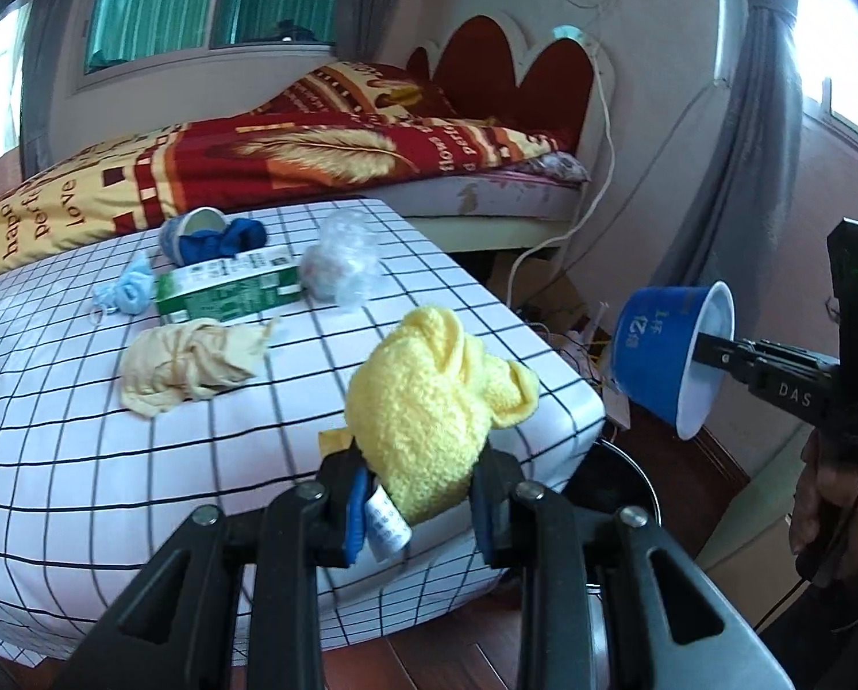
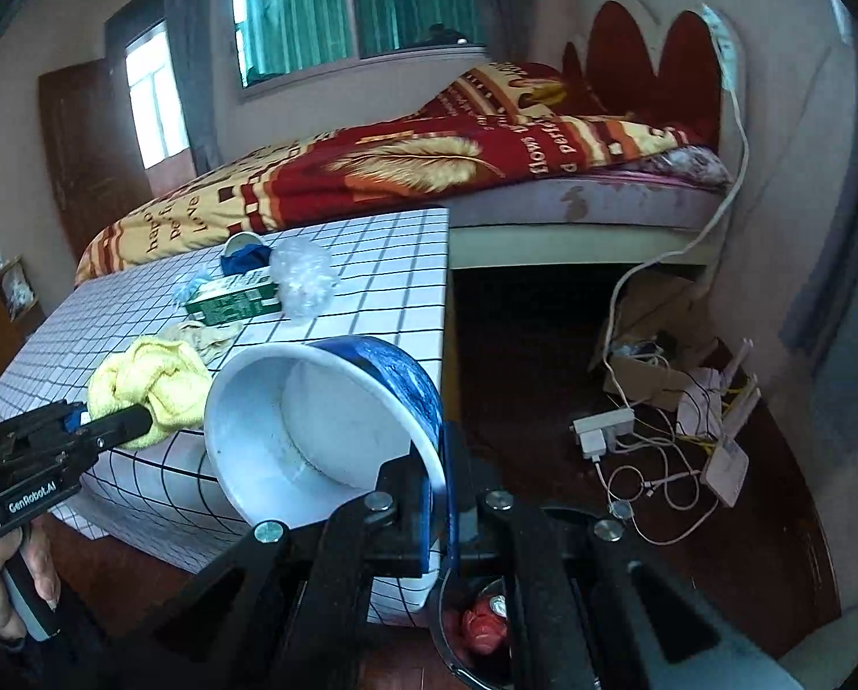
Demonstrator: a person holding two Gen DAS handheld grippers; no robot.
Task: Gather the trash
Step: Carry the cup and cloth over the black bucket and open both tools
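Note:
My left gripper (image 1: 423, 509) is shut on a fluffy yellow cloth (image 1: 434, 402), held above the near right corner of the checked table (image 1: 141, 460). My right gripper (image 2: 443, 509) is shut on the rim of a blue paper bowl with a white inside (image 2: 314, 431), tilted in the air beside the table's corner. The bowl also shows in the left wrist view (image 1: 676, 356), and the yellow cloth in the right wrist view (image 2: 153, 385). A black bin (image 2: 474, 632) with red trash inside stands on the floor just under the right gripper.
On the table lie a green carton (image 1: 227, 290), a crumpled clear plastic bag (image 1: 342, 264), a beige cloth (image 1: 193, 359), a light blue mask (image 1: 130, 290) and a blue cup with dark blue cloth (image 1: 210, 233). A bed (image 1: 314, 149) stands behind. Cables and chargers (image 2: 647, 437) lie on the floor.

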